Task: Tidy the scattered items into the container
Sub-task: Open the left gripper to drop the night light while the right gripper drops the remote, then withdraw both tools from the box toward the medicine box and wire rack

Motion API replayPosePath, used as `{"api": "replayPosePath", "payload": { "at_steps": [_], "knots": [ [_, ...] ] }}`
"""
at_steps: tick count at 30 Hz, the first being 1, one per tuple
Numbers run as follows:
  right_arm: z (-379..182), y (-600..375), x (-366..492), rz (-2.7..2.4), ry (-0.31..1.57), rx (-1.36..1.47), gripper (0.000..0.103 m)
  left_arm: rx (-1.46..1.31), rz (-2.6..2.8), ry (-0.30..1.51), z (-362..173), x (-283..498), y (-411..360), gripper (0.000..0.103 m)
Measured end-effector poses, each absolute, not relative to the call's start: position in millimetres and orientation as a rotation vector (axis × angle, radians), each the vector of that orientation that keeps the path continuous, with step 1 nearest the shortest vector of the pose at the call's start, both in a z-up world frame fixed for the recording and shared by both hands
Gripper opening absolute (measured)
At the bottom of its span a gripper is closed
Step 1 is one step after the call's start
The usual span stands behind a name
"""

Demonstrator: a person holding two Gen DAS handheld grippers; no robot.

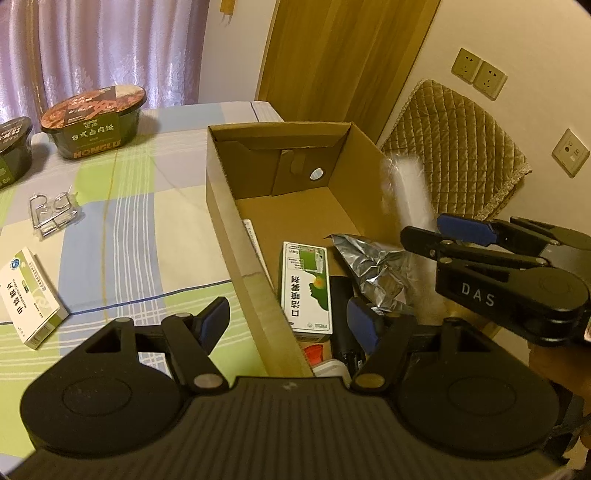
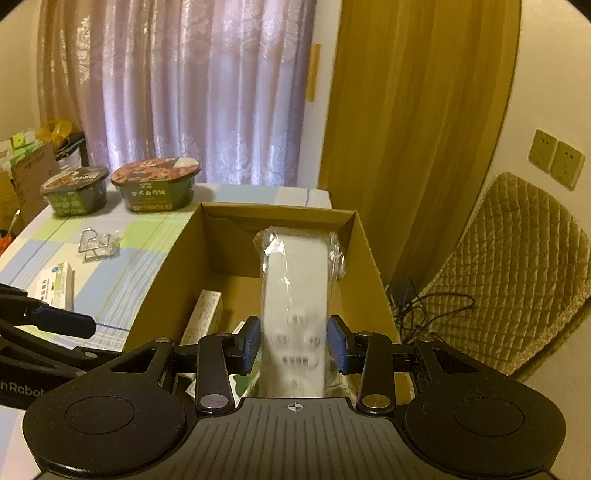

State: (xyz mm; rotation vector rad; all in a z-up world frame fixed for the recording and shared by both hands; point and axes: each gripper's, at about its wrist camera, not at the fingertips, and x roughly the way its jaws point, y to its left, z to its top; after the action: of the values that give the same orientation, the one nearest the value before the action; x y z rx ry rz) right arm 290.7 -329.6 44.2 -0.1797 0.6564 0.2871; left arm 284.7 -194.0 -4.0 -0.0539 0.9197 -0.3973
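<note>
wall (image 1: 480, 29): cream, with sockets (image 1: 479, 73) | curtains (image 2: 177, 81): pale pink, backlit | wooden door (image 2: 406, 110) beside them | quilted tan chair (image 2: 517, 288) near wall | tabletop (image 1: 129, 229): checked cloth | light: dim, warm

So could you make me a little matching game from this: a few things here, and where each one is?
Things:
1. white remote
2. foil pouch
3. wire rack
4. two bowls

Places:
A. on the cloth, left of the box
B. lying inside the box
C. far end of the table
D. between the right gripper jaws, over the box

Pairs: 1-D, 2-B, 3-A, 4-C
</note>
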Motion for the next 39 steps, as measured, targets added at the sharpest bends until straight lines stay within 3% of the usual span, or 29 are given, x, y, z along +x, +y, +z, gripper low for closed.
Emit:
{"api": "replayPosePath", "payload": {
  "at_steps": [22, 25, 29, 36, 39],
  "knots": [
    [56, -339, 246, 0.257, 0.686, -0.121, 0.043, -0.080, -0.344, 0.915, 6, 250, -165, 0.067],
    [64, -336, 233, 0.250, 0.656, -0.107, 0.099, -0.083, -0.334, 0.909, 11, 240, -158, 0.067],
    [78, -332, 217, 0.256, 0.625, -0.102, 0.099, -0.079, -0.322, 0.900, 19, 224, -147, 0.069],
    [100, -316, 183, 0.287, 0.600, -0.097, 0.099, -0.061, -0.264, 0.906, 25, 192, -119, 0.091],
    [105, -304, 169, 0.314, 0.600, -0.111, 0.099, -0.053, -0.227, 0.911, 25, 176, -102, 0.095]
  ]
}}
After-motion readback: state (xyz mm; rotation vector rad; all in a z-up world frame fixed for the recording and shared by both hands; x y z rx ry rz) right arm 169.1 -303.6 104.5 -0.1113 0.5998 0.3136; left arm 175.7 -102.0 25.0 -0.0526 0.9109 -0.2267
